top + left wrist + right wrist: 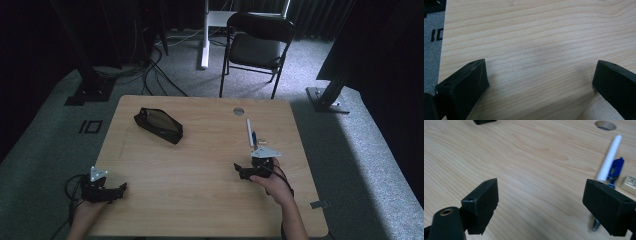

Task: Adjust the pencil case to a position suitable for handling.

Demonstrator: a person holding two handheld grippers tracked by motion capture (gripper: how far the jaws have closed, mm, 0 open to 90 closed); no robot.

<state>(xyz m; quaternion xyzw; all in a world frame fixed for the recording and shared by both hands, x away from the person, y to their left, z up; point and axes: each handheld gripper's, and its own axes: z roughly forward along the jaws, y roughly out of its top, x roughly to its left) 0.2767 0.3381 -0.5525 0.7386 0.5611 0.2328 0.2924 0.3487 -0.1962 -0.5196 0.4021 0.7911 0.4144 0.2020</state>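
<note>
My left gripper (119, 190) rests at the table's near left corner, held by a hand. In its own view my left gripper (541, 77) is open, its jaws wide apart over bare wood. My right gripper (241, 170) sits at the near right, also in a hand. My right gripper (541, 195) is open with nothing between its jaws. A white pen (249, 132) (609, 160), a small blue item (254, 137) (615, 168) and a pale eraser (261, 143) (630, 184) lie just beyond the right gripper. A black pencil case (159, 125) lies at the far left.
The wooden table (200, 200) has a round cable hole (238, 111) (605, 125) near its far edge. A black folding chair (257, 45) stands behind the table on grey carpet, with cables and dark stand bases (90, 90) around. A small metallic piece (596, 225) lies under the right jaw.
</note>
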